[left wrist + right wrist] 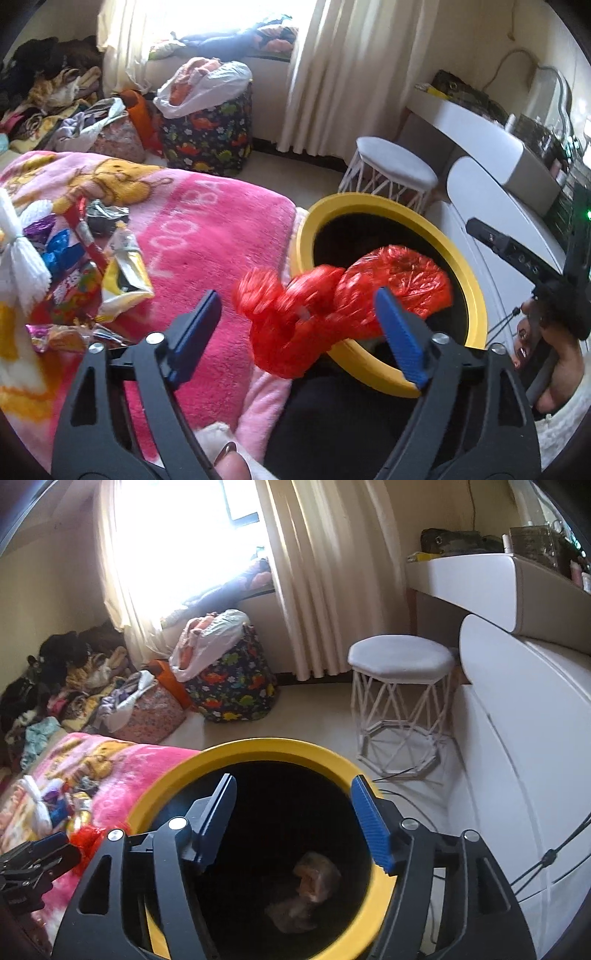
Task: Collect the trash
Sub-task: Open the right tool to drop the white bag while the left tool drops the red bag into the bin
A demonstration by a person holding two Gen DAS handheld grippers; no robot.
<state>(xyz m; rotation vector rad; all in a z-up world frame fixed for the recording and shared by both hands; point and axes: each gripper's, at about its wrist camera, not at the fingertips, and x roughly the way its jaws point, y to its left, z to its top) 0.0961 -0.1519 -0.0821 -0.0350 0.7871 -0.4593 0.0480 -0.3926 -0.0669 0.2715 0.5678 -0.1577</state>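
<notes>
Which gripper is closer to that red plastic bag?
Left. The left gripper is open with the red bag right between its fingers, over the yellow bin's rim. The right gripper, also open, is at the bin's far side.

light: daylight, window (177, 546) blown out | blur: red bag (332, 299) | edges: fisheye-bent, vignetted

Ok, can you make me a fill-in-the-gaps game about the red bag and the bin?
1. The rim of the bin is coloured ____.
2. The crumpled plastic bag hanging over that rim is coloured ____.
3. The left gripper has its jaws ____, with the bag between its fingers.
4. The wrappers lie on a blanket that is mostly ____.

Missing words: yellow; red; open; pink
</notes>
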